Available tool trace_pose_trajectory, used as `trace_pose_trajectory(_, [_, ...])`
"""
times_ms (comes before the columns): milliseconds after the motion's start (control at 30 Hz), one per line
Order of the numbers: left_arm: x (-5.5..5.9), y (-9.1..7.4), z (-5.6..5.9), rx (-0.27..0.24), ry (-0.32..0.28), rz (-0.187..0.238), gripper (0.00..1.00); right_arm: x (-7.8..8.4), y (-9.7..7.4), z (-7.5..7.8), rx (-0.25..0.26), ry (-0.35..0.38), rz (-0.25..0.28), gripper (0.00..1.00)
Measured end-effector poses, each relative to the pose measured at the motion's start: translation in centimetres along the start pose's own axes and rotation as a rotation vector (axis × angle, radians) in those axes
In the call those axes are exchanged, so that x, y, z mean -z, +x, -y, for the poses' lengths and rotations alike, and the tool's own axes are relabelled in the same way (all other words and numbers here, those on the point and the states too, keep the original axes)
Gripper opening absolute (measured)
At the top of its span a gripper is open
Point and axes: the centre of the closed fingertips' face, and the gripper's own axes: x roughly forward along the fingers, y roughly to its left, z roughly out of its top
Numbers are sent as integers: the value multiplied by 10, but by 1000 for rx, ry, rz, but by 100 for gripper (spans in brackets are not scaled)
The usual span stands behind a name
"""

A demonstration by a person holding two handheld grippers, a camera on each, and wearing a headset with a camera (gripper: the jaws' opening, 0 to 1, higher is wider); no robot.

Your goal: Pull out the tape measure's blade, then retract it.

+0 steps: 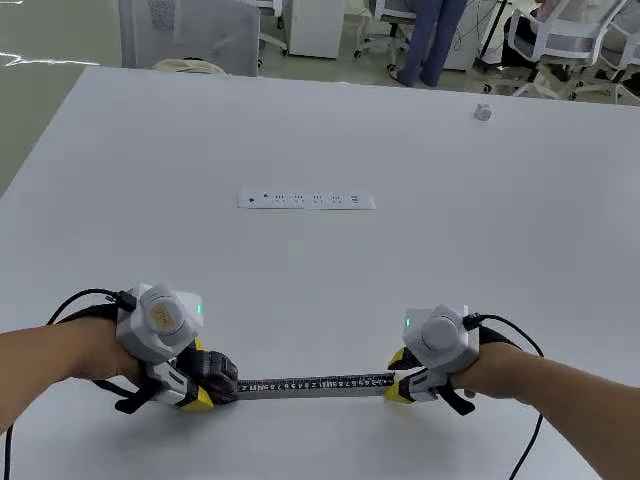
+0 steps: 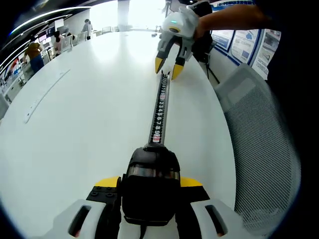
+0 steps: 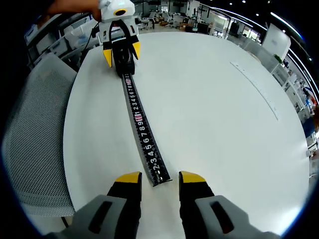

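Note:
A black tape measure case lies near the front edge of the white table, with my left gripper shut on it. In the left gripper view the case sits between the yellow-tipped jaws. The blade is drawn out flat along the table towards my right gripper. In the right gripper view the blade ends between the jaws of my right gripper, which stand open on either side of the tip without pinching it.
A white power strip lies mid-table and a small grey object sits far right. Office chairs and a standing person are beyond the far edge. A mesh chair stands close to the table's near side.

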Motion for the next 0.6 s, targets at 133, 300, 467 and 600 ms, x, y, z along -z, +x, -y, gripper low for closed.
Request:
trace_pose_trajectory(133, [3,1,0,-10,-3,-15,42,-3,-5,0,18,42,25,36])
trace_pose_trajectory(300, [1,-4,1,-18,-37,26,58,2,-9,-4,34,71,37,40])
trace_pose_trajectory(467, [1,-15,-9,-70,-88,70,69,6,-14,-6,62,127,62,47])
trace_pose_trajectory(600, [3,-25,-13,-117,-154,109,75,7,-21,-4,95,180,102,52])
